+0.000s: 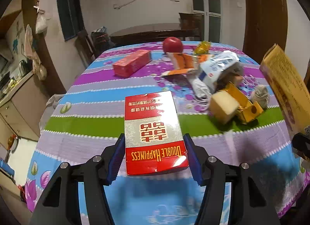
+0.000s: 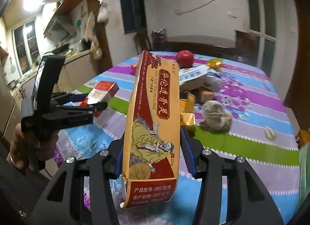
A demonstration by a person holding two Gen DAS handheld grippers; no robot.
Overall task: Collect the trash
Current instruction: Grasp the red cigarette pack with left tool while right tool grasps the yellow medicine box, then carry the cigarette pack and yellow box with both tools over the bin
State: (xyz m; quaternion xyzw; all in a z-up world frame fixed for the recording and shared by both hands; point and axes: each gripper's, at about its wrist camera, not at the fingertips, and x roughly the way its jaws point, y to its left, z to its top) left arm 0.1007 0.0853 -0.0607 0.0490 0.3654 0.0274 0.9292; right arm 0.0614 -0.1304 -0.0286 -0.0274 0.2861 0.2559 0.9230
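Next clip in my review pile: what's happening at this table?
A person is clearing trash with a handheld tool in each hand. The left tool grips a red and white cigarette pack; the right tool grips a long yellow ointment box, both held above the striped tablecloth. Crumpled wrappers, a gold box, a red carton and an apple lie on the table.

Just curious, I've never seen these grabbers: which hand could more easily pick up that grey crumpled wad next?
Probably neither yet: left gripper jaws hold the red cigarette pack, right gripper the yellow box. Once emptied, right; the wad lies on its side.
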